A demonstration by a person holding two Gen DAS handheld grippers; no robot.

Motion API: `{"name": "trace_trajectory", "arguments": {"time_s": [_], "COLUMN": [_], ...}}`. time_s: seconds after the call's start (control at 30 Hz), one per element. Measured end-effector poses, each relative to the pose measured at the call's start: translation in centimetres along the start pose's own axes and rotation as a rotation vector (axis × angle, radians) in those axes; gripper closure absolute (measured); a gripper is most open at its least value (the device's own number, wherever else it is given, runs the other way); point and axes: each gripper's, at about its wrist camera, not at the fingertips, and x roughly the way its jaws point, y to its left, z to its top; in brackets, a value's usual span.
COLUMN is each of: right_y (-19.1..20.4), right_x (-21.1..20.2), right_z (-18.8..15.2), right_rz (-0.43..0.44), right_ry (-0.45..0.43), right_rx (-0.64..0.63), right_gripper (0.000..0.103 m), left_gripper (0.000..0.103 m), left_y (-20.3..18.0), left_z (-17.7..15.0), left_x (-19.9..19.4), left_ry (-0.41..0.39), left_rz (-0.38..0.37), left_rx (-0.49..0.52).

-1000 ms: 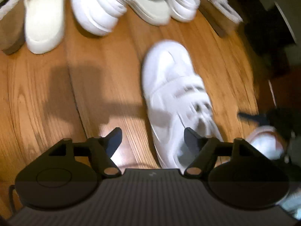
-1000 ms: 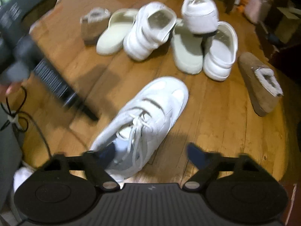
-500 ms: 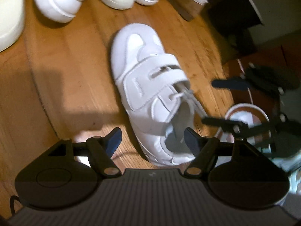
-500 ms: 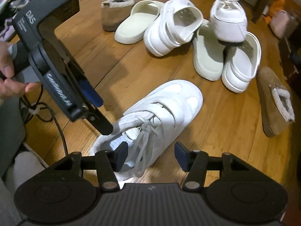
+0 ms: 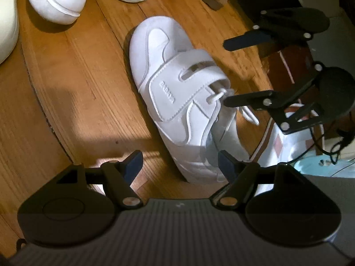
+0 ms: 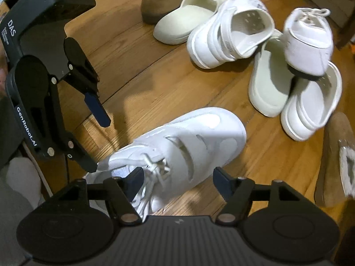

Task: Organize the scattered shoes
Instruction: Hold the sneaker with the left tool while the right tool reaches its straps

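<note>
Both tools stand with fingers spread apart and empty. The right tool (image 6: pixel 176 180) hovers over the heel and laces of the white strap sneaker (image 6: pixel 177 150), which lies on the wooden floor (image 6: pixel 137 71). The left tool (image 5: pixel 180 163) faces that sneaker's heel from its other side. Farther back, white clogs (image 6: pixel 230 33), cream slides (image 6: pixel 188 17) and tan fleece-lined slippers (image 6: pixel 159 0) sit clustered.

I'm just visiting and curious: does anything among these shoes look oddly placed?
Yes. In the right wrist view a white laced sneaker sits perched on top of a cream slide and a white clog instead of on the wooden floor.
</note>
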Motion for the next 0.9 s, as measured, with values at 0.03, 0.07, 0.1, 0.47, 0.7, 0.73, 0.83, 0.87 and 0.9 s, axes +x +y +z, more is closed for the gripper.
{"name": "trace_trajectory", "arguments": {"time_s": [0.03,0.07,0.1,0.47,0.7,0.73,0.83,0.87,0.9], "right_y": [-0.2,-0.3,-0.5,-2.0,-1.4,-1.5,-1.9,-2.0,-2.2], "right_x": [0.2,0.3,0.5,0.9,1.0,0.9,1.2,1.7,2.2], "right_z": [0.3,0.5,0.8,2.8,3.9,4.1,4.2,4.2,4.2], "right_rz": [0.011,0.023,0.035,0.171,0.135,0.128,0.141,0.144,0.147], "right_ry": [0.006,0.013,0.02,0.085,0.122,0.121,0.133,0.14,0.148], "right_rx": [-0.01,-0.021,-0.031,-0.06,-0.123,-0.119,-0.112,-0.114,-0.118], "right_gripper": [0.036,0.037,0.037,0.063,0.062,0.061,0.056,0.049,0.046], "left_gripper": [0.028,0.026,0.023,0.023,0.022,0.022,0.022,0.022,0.022], "left_y": [0.1,0.1,0.1,-0.5,-0.5,-0.5,-0.4,-0.4,-0.4], "left_z": [0.0,0.0,0.0,0.1,0.0,0.0,-0.1,-0.1,-0.1], "left_x": [-0.1,-0.1,-0.2,-0.5,-1.0,-1.1,-1.4,-1.5,-1.6], "left_ry": [-0.002,-0.003,-0.005,-0.007,-0.016,-0.017,-0.023,-0.025,-0.027], "left_rz": [-0.009,-0.011,-0.014,-0.028,-0.04,-0.042,-0.048,-0.05,-0.052], "left_rx": [-0.002,-0.005,-0.007,-0.004,-0.011,-0.013,-0.018,-0.02,-0.021]}}
